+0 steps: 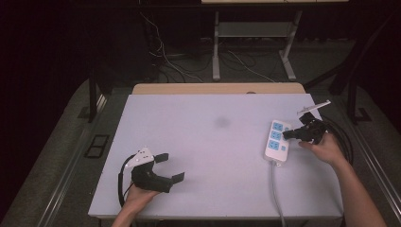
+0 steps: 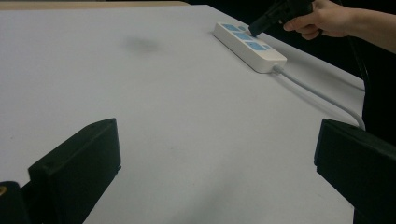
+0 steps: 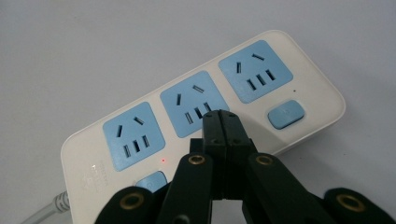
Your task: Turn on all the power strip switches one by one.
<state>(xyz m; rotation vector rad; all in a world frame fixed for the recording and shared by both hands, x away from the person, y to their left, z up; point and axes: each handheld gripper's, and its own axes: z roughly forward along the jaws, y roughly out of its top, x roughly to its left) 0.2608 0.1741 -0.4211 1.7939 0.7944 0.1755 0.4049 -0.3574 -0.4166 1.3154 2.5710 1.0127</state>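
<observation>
1. Power strip [image 1: 276, 140] lies flat on the white tabletop [image 1: 208, 156], toward 3 o'clock in the high view, near the right edge. White body, three blue sockets in a row, two small blue buttons along one long side.
2. Its grey cable [image 1: 276, 189] leaves the near short end and runs toward 6 o'clock, off the front edge of the tabletop.
3. Right gripper [image 1: 288, 135]: jaws pressed together, nothing between them. The closed tip sits over the strip's right side, by the middle socket (contact or a hair above: cannot tell).
4. In the right gripper view the closed tip [image 3: 220, 122] points at the lower edge of the middle socket [image 3: 194, 103]; a tiny red light [image 3: 163, 160] glows on the strip body near the cable-end button [image 3: 150, 181].
5. Right hand [image 1: 326, 147] holds that gripper from the 4 o'clock side of the strip.
6. Left gripper [image 1: 169, 168]: jaws spread wide, holding nothing, low over bare tabletop at about 7 o'clock, well apart from the strip.
7. Left hand [image 1: 138, 196] grips it from the front edge.
8. A faint dark smudge [image 1: 221, 122] marks the tabletop near centre, toward 12 o'clock.
</observation>
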